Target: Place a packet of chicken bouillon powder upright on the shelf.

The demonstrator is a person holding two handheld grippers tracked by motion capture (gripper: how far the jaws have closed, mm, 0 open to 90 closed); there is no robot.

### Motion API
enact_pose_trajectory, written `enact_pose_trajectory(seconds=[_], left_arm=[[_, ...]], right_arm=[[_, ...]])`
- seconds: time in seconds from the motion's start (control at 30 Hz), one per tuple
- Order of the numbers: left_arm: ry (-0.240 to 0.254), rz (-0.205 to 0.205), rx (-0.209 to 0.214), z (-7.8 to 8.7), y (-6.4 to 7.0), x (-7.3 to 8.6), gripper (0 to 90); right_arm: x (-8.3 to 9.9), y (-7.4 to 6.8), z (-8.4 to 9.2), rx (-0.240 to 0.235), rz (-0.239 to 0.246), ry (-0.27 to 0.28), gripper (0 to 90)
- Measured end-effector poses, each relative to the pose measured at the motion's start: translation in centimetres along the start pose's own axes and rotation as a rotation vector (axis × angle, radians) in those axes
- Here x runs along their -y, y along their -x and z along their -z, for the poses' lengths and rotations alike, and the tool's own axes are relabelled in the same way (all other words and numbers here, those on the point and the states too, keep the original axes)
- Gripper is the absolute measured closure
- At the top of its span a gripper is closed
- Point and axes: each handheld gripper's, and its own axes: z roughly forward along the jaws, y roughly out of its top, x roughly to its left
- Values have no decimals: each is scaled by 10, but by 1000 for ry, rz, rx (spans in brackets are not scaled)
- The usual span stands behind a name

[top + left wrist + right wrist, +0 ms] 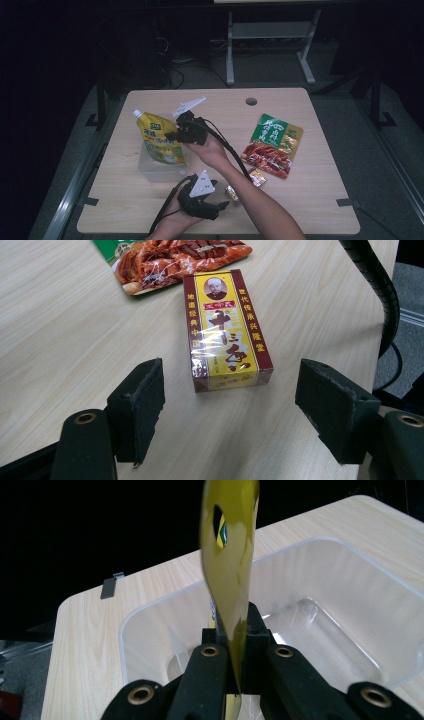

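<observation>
My right fingers pinch the yellow pouch over the clear tub near the table's left edge; my left fingers gape wide by the box.

Each black hand-held gripper carries a grey three-cornered plate (brass-ringed screw holes) and a trailing black cable.

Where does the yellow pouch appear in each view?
High view: yellow pouch left of centre, held over the clear tub.
Left gripper view: I cannot find it there.
Right gripper view: yellow pouch edge-on at centre, pinched by the right claw.
Shared landmark: the clear tub.
</observation>
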Motion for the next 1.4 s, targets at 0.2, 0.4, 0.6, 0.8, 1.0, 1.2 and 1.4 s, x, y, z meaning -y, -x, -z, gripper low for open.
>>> enact_pose_trajectory(seconds=[0.2, 0.4, 0.6, 0.8, 1.0, 1.2, 1.4], left_arm=[[1, 3, -1, 0, 0, 0, 273], [0, 2, -1, 0, 0, 0, 273], [-5, 3, 2, -1, 0, 0, 273], [-10, -2, 4, -3, 1, 1, 273], [-12, 3, 6, -3, 1, 1, 273], [-13, 2, 7, -3, 1, 1, 273], [-23, 2, 12, -4, 1, 1, 272]], right_arm=[[4, -2, -7, 0, 5, -23, 895], [12, 3, -6, -7, -14, -11, 894], [19, 7, -4, -5, -26, -13, 891], [25, 9, -2, -2, -43, -18, 876], [25, 11, 0, 12, -38, -22, 803], [26, 11, 2, 14, -46, -28, 728], [25, 12, 13, 14, -51, -30, 641]])
